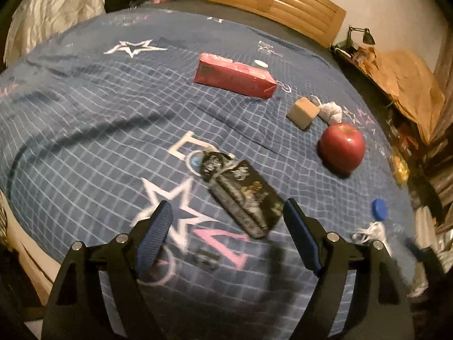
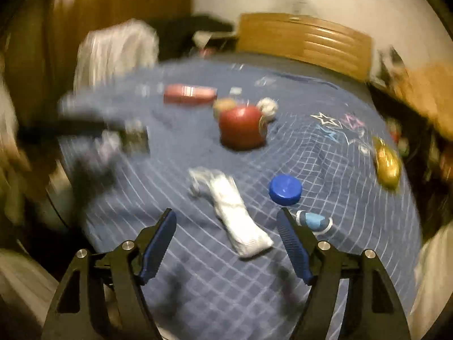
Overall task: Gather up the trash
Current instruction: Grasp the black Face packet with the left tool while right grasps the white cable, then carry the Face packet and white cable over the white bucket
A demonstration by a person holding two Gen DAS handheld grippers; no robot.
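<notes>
On a blue checked bedspread (image 1: 85, 113) lies a black printed packet (image 1: 243, 195), just beyond and between the tips of my left gripper (image 1: 226, 205), which is open and touches nothing. In the right wrist view a crumpled white wrapper (image 2: 235, 212) lies on the cover below my right gripper (image 2: 226, 212). Its jaws stand open on either side of the wrapper, and the pads are clear of it. A blue bottle cap (image 2: 285, 189) sits just right of the wrapper. The same blue cap (image 1: 379, 209) shows at the right in the left wrist view.
Farther back lie a red carton (image 1: 235, 76), a white cap (image 1: 260, 63), a wooden cube (image 1: 303, 112), a ball of white paper (image 1: 329, 110) and a red apple (image 1: 342, 147). A gold object (image 2: 386, 167) rests near the bed's right edge. A wooden headboard (image 1: 283, 0) stands behind.
</notes>
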